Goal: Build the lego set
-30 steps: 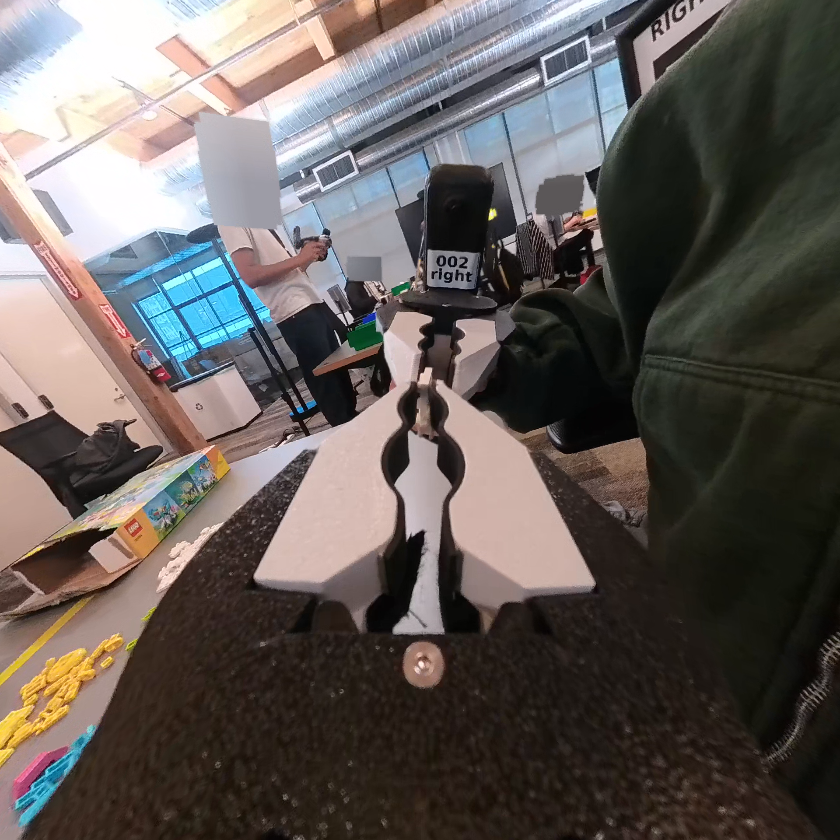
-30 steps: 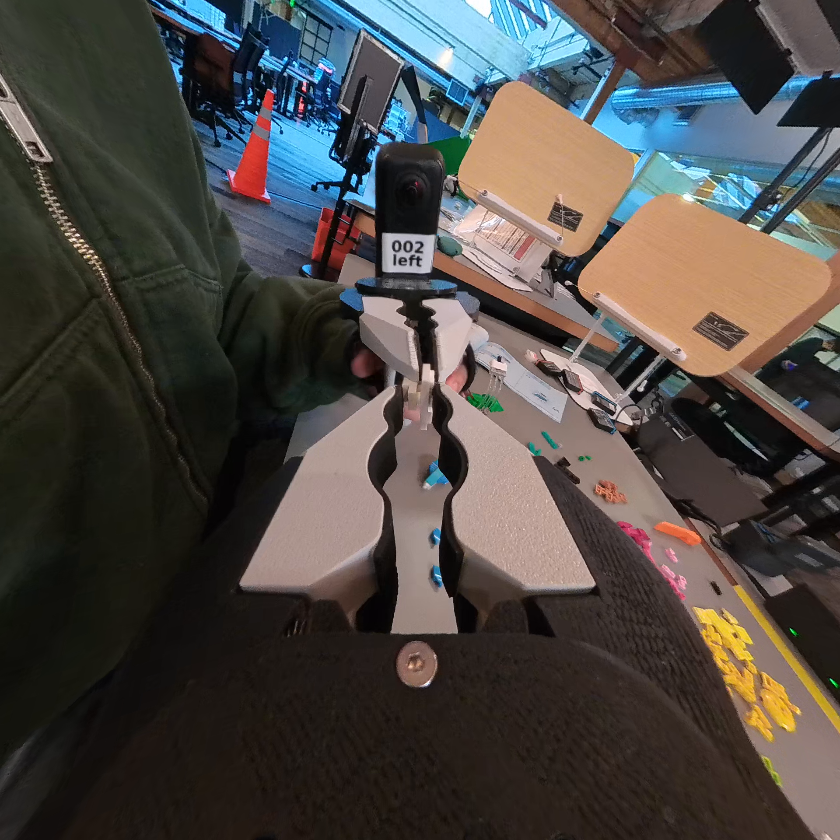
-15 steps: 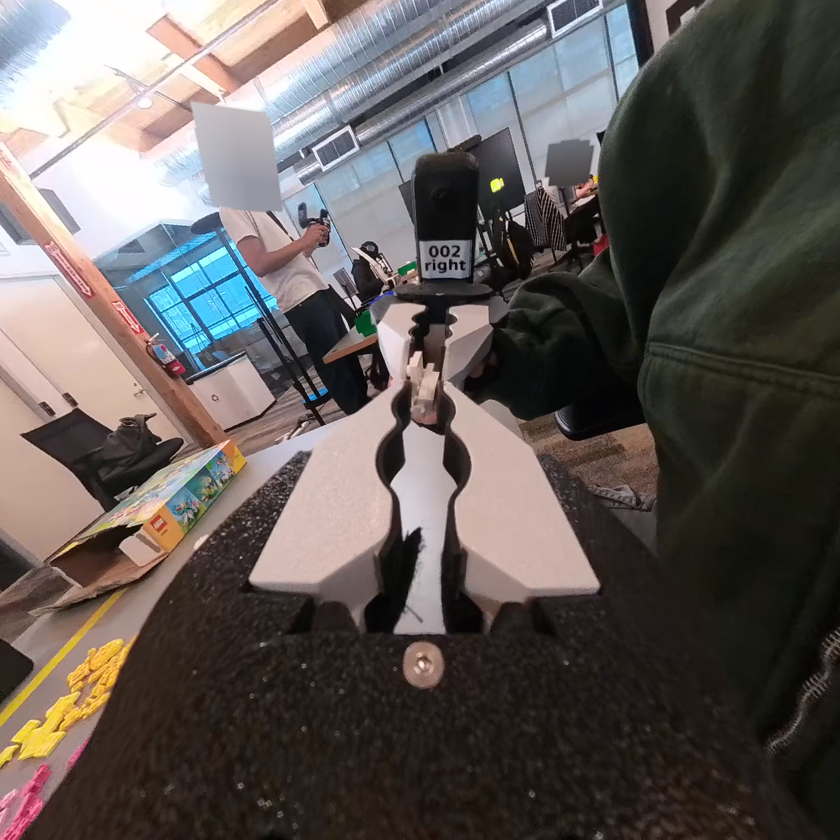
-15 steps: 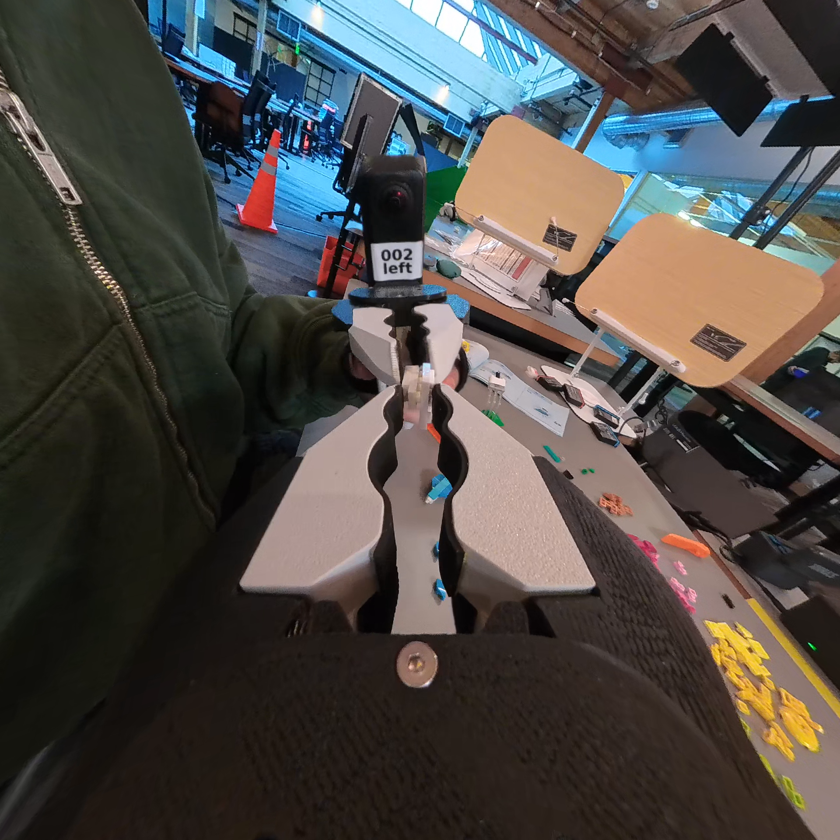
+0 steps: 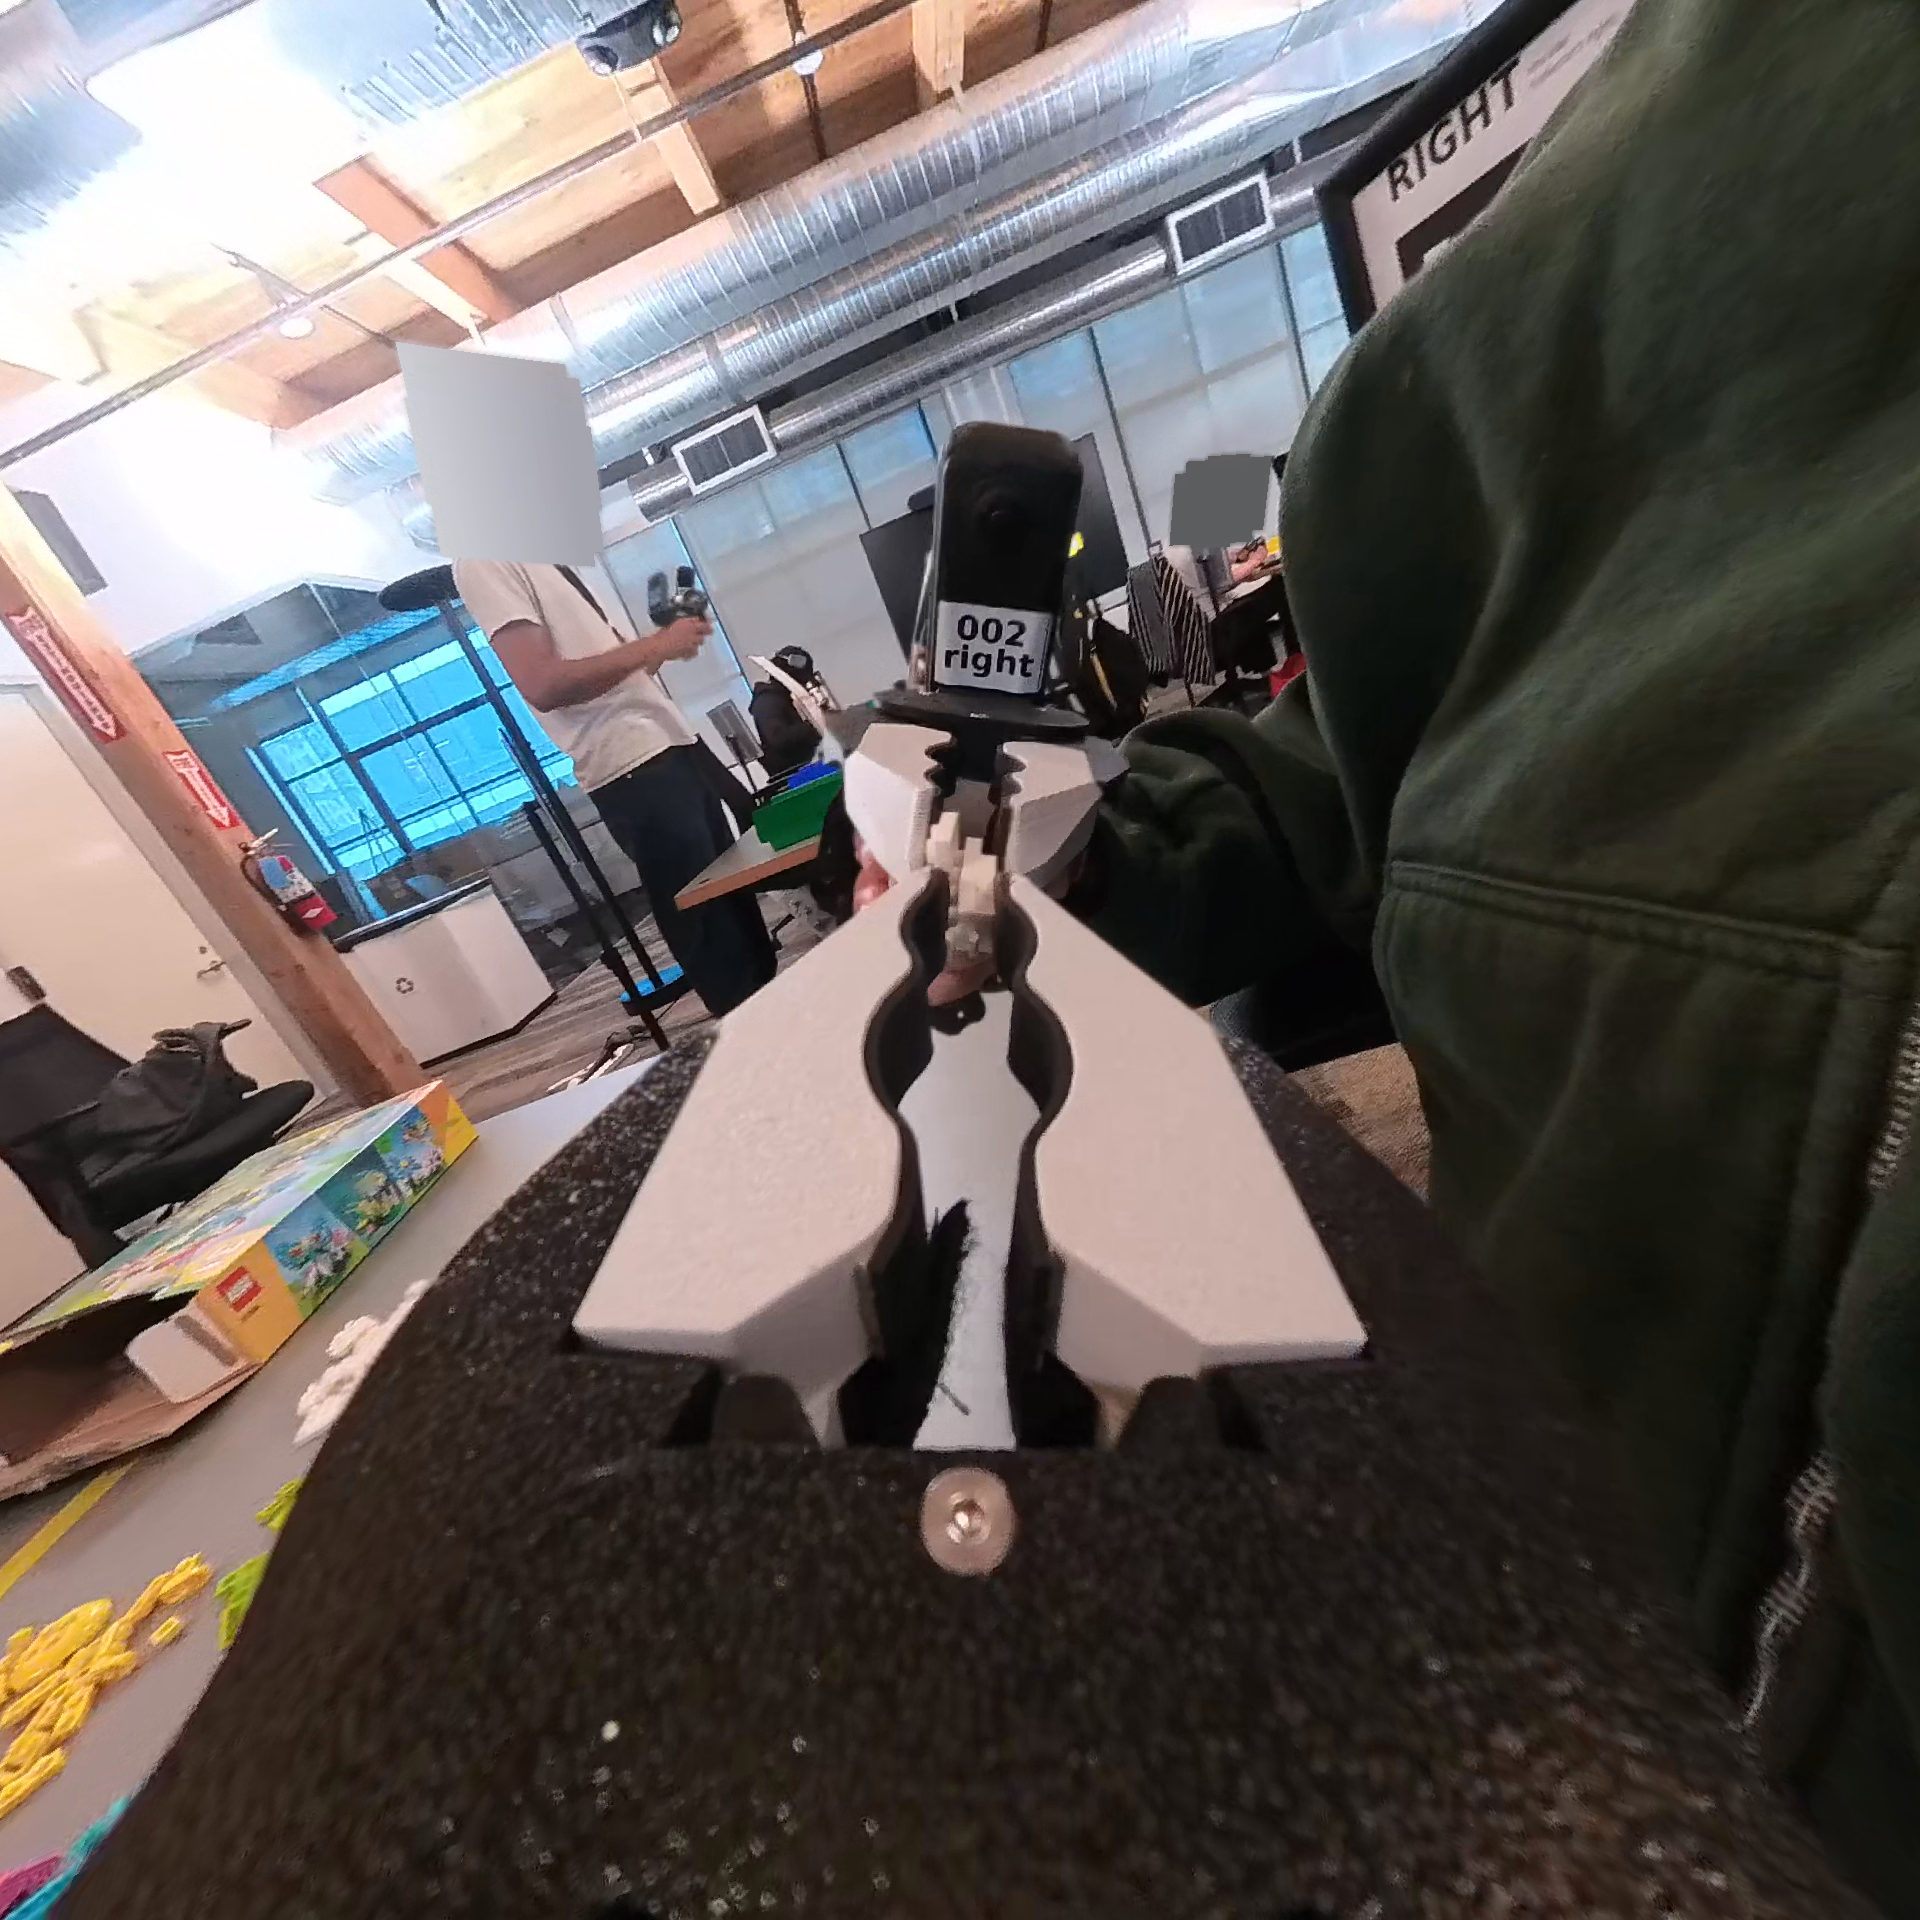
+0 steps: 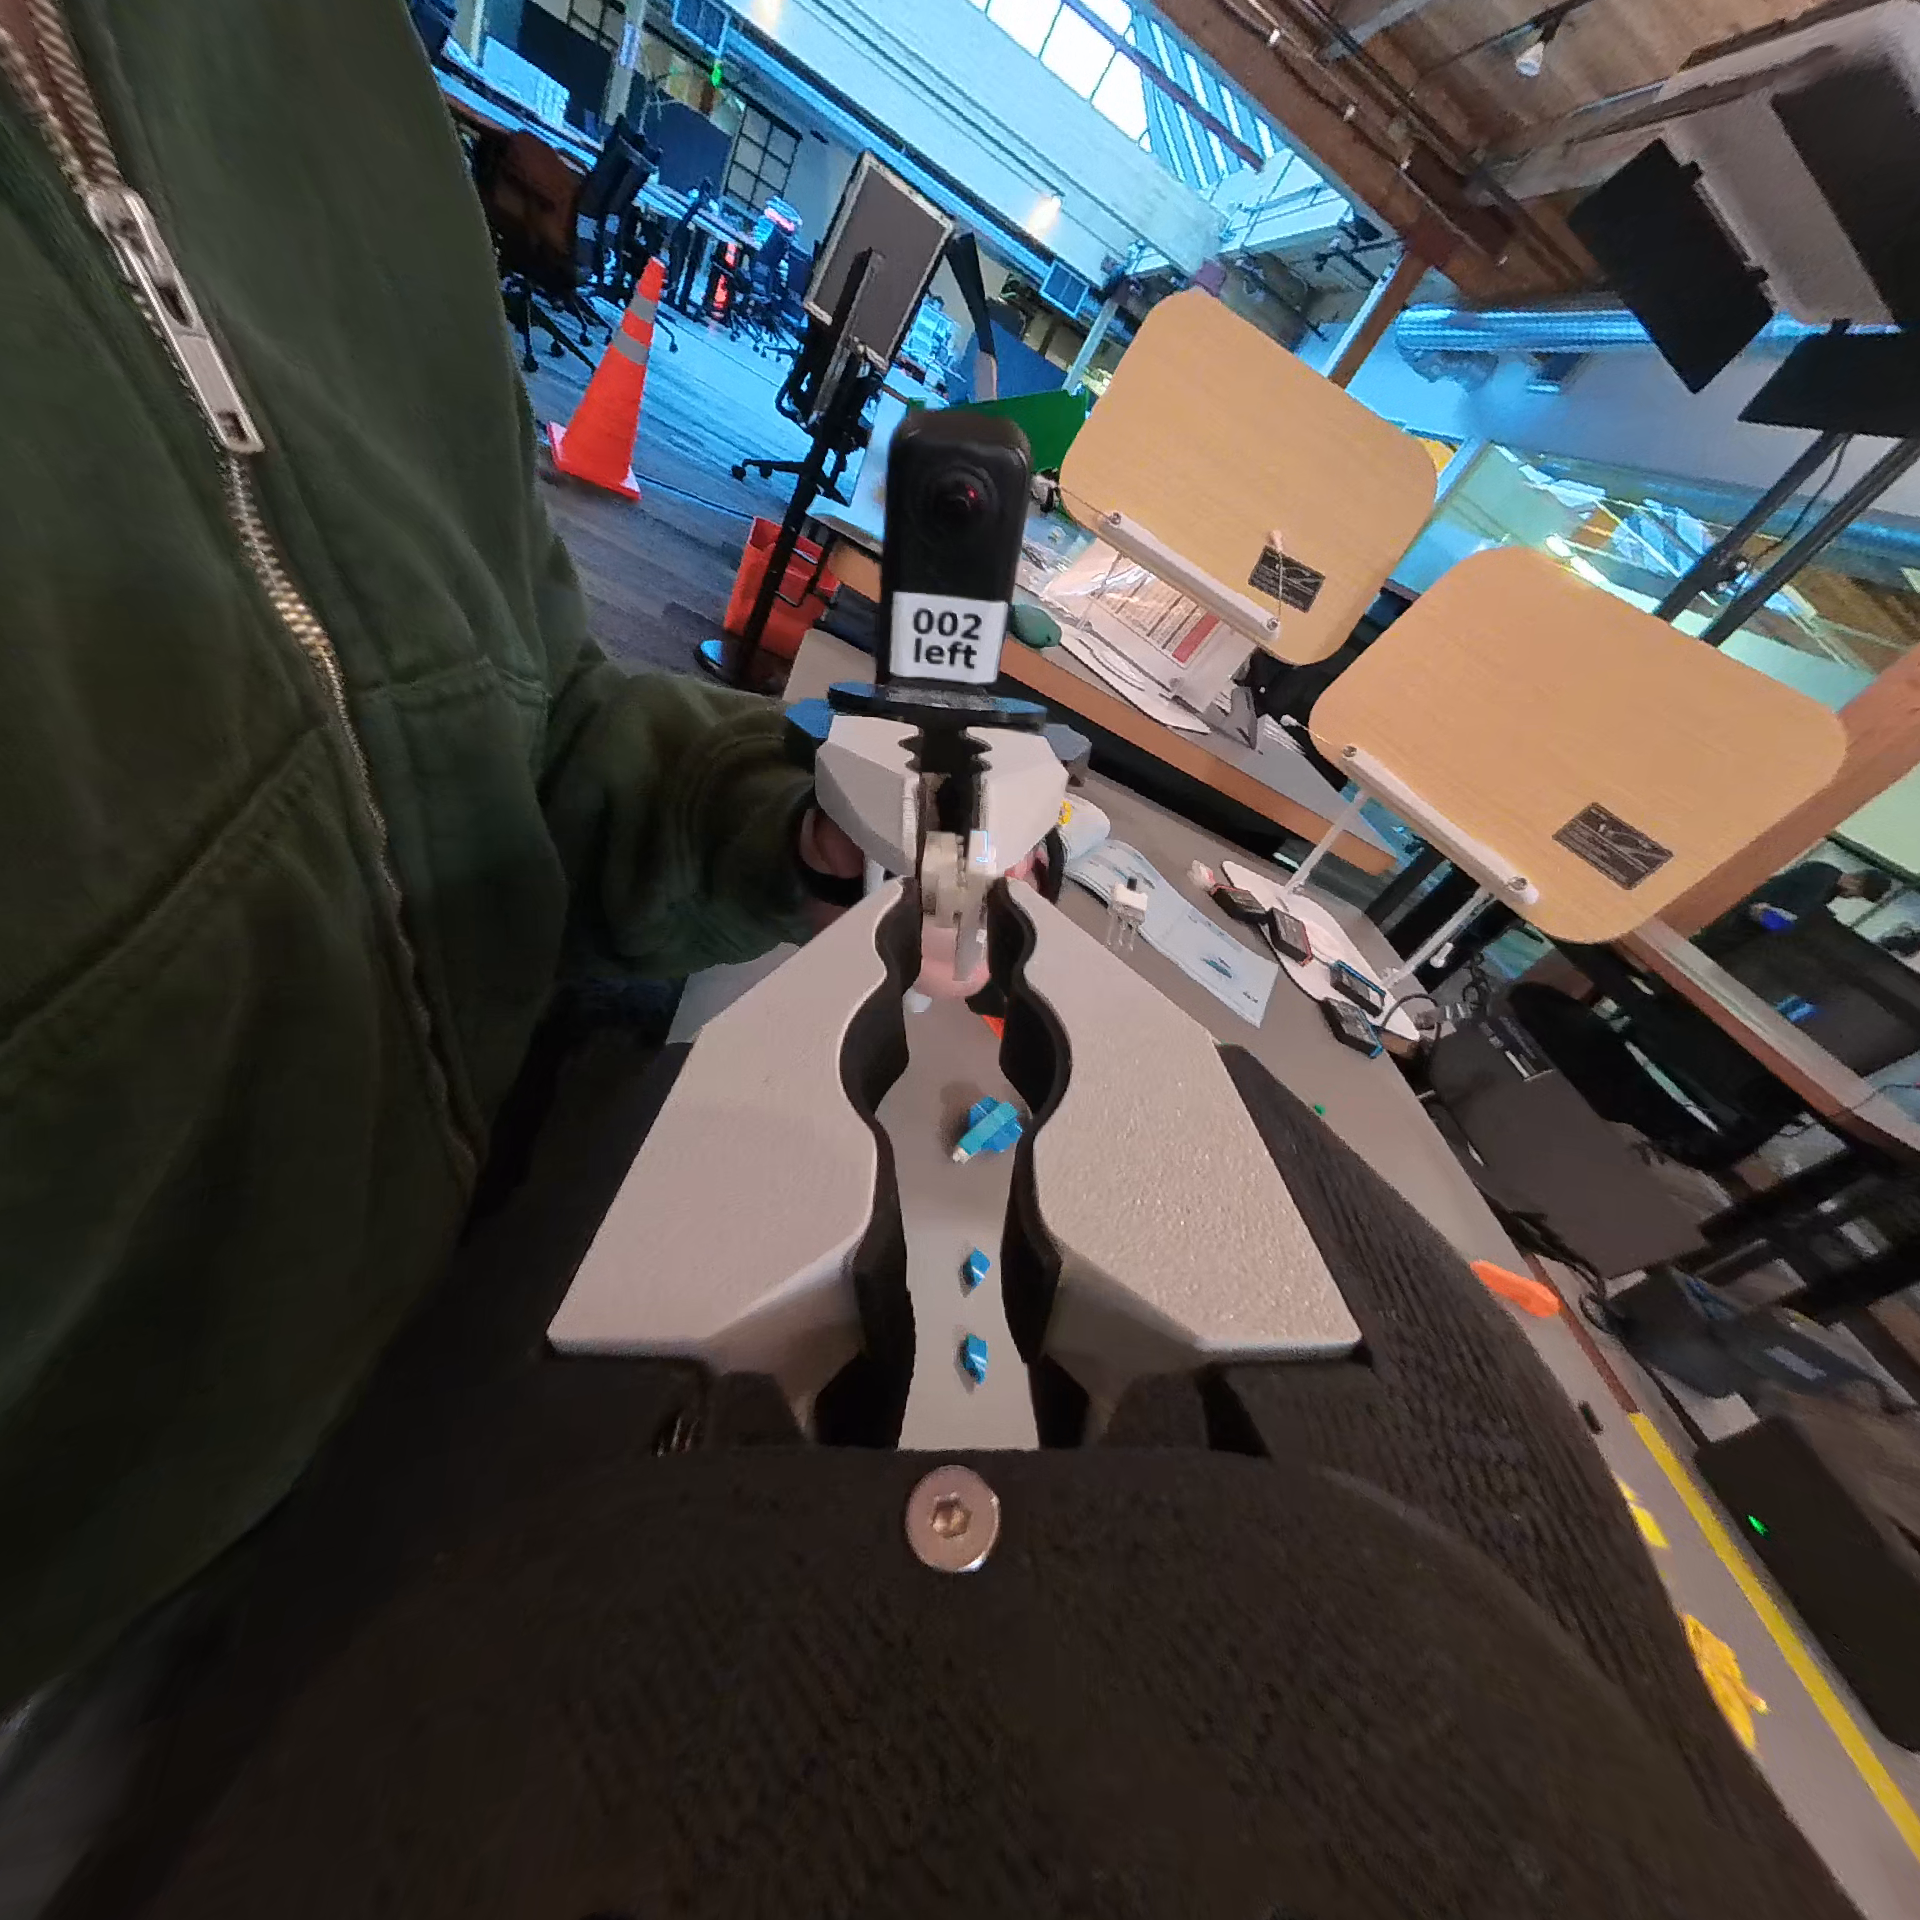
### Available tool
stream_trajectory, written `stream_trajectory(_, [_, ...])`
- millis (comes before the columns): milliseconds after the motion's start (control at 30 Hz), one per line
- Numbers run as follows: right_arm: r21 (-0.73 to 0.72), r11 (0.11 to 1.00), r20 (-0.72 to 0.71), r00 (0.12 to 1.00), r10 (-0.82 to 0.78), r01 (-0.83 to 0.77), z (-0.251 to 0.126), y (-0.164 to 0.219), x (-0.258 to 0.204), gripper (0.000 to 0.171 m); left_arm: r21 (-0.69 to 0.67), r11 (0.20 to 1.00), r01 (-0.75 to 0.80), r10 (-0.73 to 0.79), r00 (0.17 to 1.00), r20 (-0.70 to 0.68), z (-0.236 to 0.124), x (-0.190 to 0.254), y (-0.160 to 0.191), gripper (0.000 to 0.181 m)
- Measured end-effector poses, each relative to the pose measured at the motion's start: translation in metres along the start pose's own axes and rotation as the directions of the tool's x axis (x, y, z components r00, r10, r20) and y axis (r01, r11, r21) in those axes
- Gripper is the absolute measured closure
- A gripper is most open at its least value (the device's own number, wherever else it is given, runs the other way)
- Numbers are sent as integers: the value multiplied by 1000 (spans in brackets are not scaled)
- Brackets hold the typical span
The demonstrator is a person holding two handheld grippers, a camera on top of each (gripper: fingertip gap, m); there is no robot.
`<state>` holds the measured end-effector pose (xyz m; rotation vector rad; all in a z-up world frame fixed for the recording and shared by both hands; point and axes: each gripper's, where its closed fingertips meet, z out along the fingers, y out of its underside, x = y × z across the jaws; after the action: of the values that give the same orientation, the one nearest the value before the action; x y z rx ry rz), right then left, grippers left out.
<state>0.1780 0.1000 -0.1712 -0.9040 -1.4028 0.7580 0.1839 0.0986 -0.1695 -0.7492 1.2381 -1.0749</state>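
Observation:
Both grippers are held up off the table, tip to tip, in front of a person in a green jacket. In the left wrist view my left gripper (image 5: 968, 902) is shut on a small white lego piece (image 5: 977, 888). The right gripper (image 5: 961, 831) faces it and pinches another white piece (image 5: 943, 840) that touches the first. In the right wrist view my right gripper (image 6: 951, 899) is shut on the white piece (image 6: 943, 868), with the left gripper (image 6: 940, 821) right behind it. Whether the two pieces are locked together I cannot tell.
The grey table holds a lego box (image 5: 312, 1226), white pieces (image 5: 353, 1361), yellow pieces (image 5: 62, 1683), blue pieces (image 6: 987, 1127), an orange piece (image 6: 1517, 1288) and an instruction booklet (image 6: 1195, 935). Two wooden boards on stands (image 6: 1558, 738) stand behind. A person (image 5: 623, 727) stands far off. Less than 4 cm separates the two grippers' tips.
The two grippers have stayed tip to tip and shut. The pair has shifted and tilted slightly, and the white pieces now sit at a slant against each other.

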Motion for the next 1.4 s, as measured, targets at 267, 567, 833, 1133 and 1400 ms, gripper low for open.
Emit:
stream_trajectory(267, [-205, 919, -68, 932, -356, 336, 1, 0, -1, 160, 9, 998, 56, -56, 998, -10, 0, 1, -3, 176])
stream_trajectory(567, [78, 997, -76, 997, -2, 8, -5, -18, 5, 160, -6, 994, 106, -105, 992, 67, 4, -8, -2, 163])
stream_trajectory(833, [132, 990, -44, 997, 60, -53, -5, -16, 5, 161, 17, 986, 168, -168, 985, 24, 16, -4, 0, 175])
stream_trajectory(1133, [86, 988, -61, 989, 138, -132, -6, 7, 15, 168, -72, 976, 207, -200, 975, 97, 14, -15, 23, 180])
stream_trajectory(1400, [-17, 969, -194, 952, 238, -246, -11, 74, 48, 168, -171, 919, 356, -290, 902, 319, -20, -48, 78, 178])
